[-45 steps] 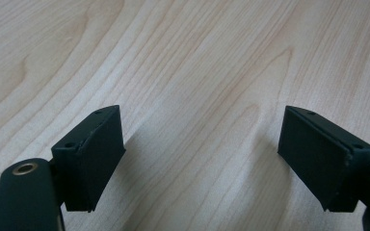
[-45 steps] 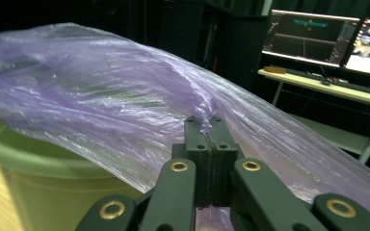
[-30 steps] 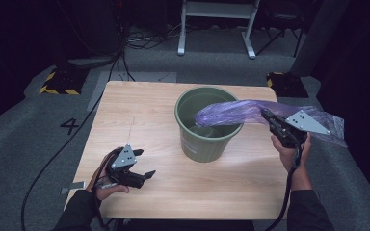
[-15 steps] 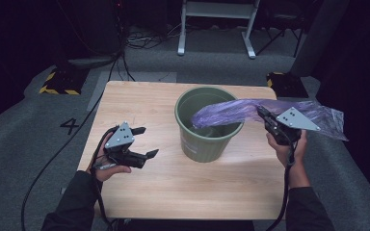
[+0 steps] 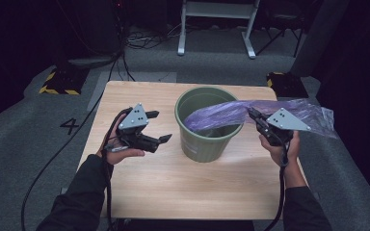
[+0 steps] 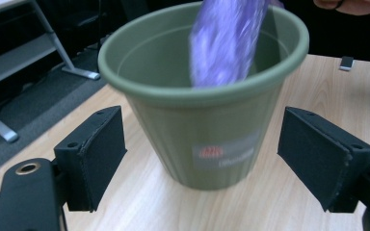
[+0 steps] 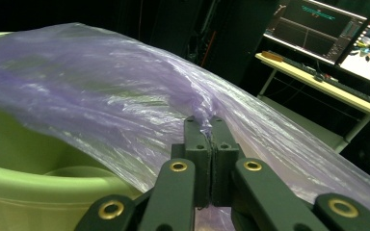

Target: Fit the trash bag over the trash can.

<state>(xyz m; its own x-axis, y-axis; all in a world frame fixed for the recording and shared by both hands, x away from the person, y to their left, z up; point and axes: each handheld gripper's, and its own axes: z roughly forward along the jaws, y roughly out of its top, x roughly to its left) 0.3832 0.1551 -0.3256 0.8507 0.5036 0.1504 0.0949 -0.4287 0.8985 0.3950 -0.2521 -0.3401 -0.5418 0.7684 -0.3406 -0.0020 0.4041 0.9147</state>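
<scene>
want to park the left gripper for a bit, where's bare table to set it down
The wooden table is bare along the whole near edge, between the green bin and the person's forearms, and on the left side under the open left gripper. The far strip behind the bin is bare too. It is crowded on the right, where the right gripper pinches the purple plastic bag draped over the bin's rim.

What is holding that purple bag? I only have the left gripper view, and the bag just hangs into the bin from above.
Observer: The right gripper has its jaws shut on a pinch of the purple bag.
Operator: How much bag is outside the bin?
Observer: Most of it; it trails from the green bin past the table edge on the person's right.
Operator: And my gripper?
Observer: The left gripper is open, in the air left of the bin.
</scene>
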